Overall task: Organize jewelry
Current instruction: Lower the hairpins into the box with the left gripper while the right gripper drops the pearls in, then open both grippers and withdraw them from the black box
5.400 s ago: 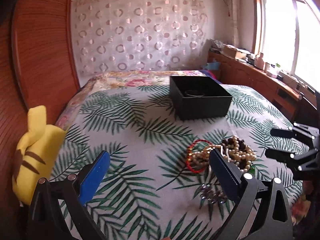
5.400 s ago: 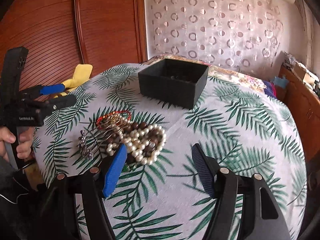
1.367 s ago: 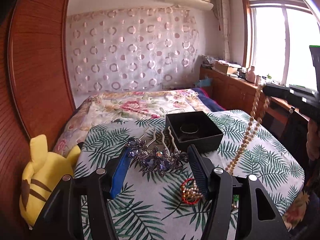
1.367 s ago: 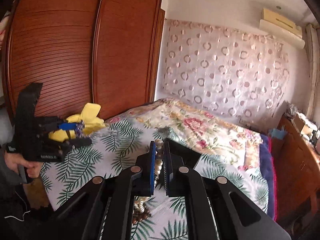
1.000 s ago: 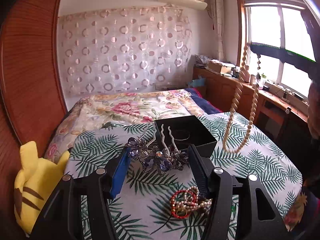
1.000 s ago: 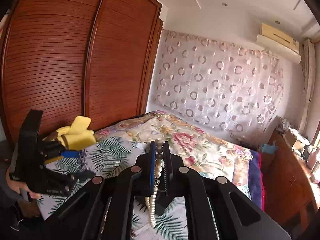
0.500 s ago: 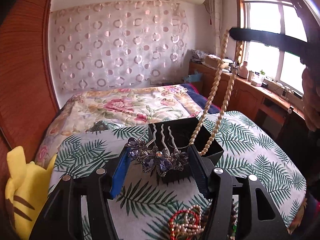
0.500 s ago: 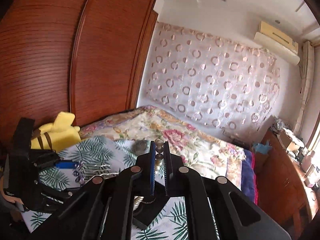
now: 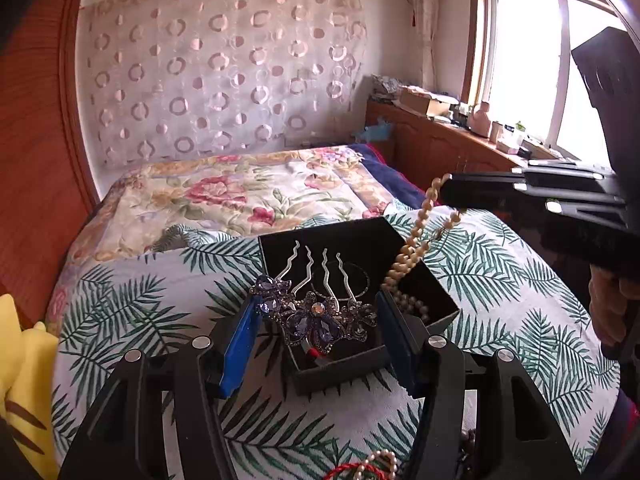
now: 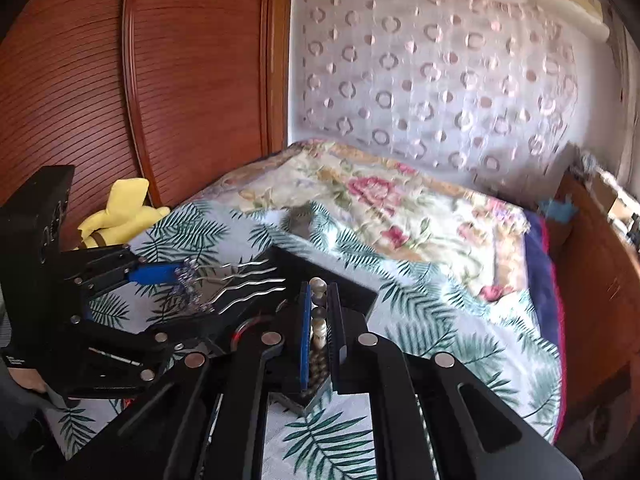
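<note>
While right tongs (image 10: 319, 312) pinch the pearl necklace (image 9: 416, 248), left tongs (image 9: 318, 328) grip the hair comb (image 9: 316, 312), box (image 9: 436, 280) at 12 o'clock.

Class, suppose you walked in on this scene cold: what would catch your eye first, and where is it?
Probably the purple jewelled hair comb, gripped in the left gripper right over the open black box. Next, the pearl necklace hanging from the right gripper into that box.

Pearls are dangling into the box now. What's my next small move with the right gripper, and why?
Probably open the right gripper: the pearl necklace it pinches already hangs into the black box, its lower loop resting inside, so it should drop in.
</note>
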Tool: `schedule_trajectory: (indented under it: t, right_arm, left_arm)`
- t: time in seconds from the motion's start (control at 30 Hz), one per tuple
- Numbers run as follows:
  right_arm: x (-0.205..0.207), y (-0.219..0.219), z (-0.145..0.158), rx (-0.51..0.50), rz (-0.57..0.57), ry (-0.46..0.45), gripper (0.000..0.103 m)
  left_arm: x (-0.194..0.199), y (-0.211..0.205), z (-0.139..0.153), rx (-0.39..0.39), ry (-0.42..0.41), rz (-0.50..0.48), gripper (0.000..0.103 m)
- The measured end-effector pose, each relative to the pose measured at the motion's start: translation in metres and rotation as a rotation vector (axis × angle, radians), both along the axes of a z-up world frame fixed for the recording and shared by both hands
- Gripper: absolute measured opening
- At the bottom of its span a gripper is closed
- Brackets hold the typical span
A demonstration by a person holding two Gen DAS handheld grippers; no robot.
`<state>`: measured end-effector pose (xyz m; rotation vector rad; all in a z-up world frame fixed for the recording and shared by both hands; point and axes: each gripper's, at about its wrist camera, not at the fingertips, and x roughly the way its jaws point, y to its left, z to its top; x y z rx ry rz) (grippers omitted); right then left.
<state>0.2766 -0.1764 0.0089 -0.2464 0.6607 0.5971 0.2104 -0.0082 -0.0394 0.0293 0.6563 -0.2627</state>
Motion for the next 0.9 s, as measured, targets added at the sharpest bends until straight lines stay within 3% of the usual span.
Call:
schedule_trajectory:
  t: [0.2,0.27,0.4,0.9]
  right_arm:
    - [0.000,0.006,-0.015,-0.005,0.010,0.043,0.012]
    - [-0.002,0.006,-0.018,0.002,0.009,0.051,0.041]
    - [-0.011,0.003,-0.017,0.015,-0.003,0.037,0.043]
    - [-0.074,-0.022,0.035,0.099,-0.020,-0.107,0.043]
  left_arm:
    - [0.008,-0.004,-0.008,-0.004,0.026,-0.002,0.056]
    - [0.010,-0.005,-0.009,-0.001,0.031,-0.003,0.056]
    - [0.012,-0.007,-0.011,0.006,0.033,-0.006,0.056]
    - [0.011,-0.010,-0.008,-0.007,0.017,-0.010,0.057]
